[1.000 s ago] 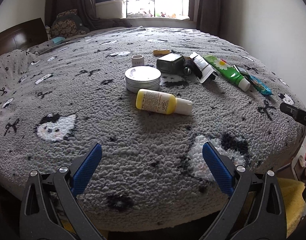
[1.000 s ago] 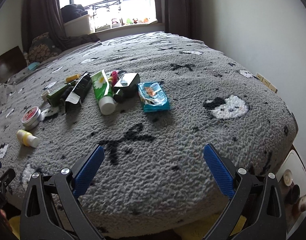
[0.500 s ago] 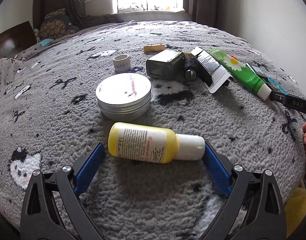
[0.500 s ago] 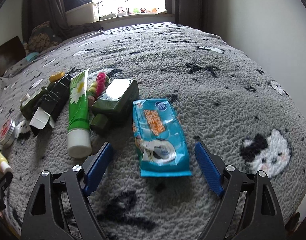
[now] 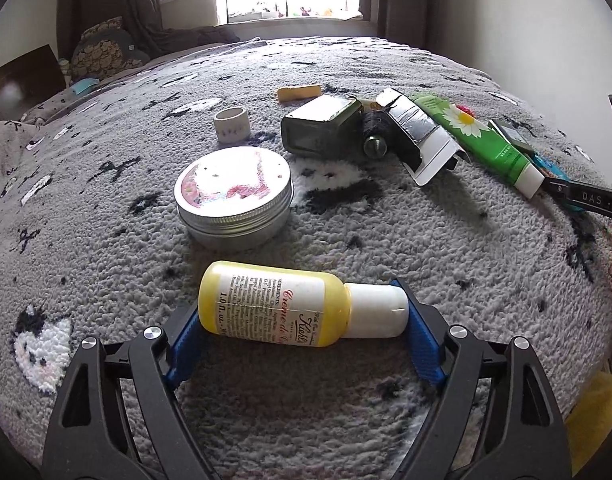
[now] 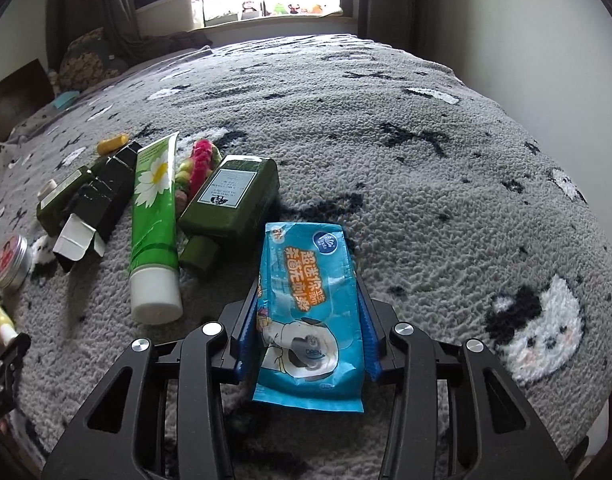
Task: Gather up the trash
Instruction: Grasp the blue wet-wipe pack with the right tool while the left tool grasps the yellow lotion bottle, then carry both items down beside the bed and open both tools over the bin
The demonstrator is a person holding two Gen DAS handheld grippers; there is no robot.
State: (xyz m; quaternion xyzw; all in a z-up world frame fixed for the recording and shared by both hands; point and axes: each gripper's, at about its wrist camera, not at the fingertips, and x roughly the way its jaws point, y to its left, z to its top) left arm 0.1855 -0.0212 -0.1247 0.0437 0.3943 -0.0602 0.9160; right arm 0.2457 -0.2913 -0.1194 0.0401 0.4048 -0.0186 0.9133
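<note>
The left gripper (image 5: 302,326) has just been closing end to end on a yellow lotion bottle (image 5: 280,308) lying on its side on the grey patterned bed cover (image 5: 446,248); its blue pads touch the bottle's base and white cap. Just behind sits a round metal tin (image 5: 234,200), then a small white ring (image 5: 231,124), a dark green bottle (image 5: 320,126), an opened black carton (image 5: 420,140) and a green daisy tube (image 5: 482,140). Farther right, the right gripper (image 6: 308,338) has also just been closing and is clamped on the sides of a blue wet-wipe packet (image 6: 310,316), which buckles between the pads, still on the cover
</note>
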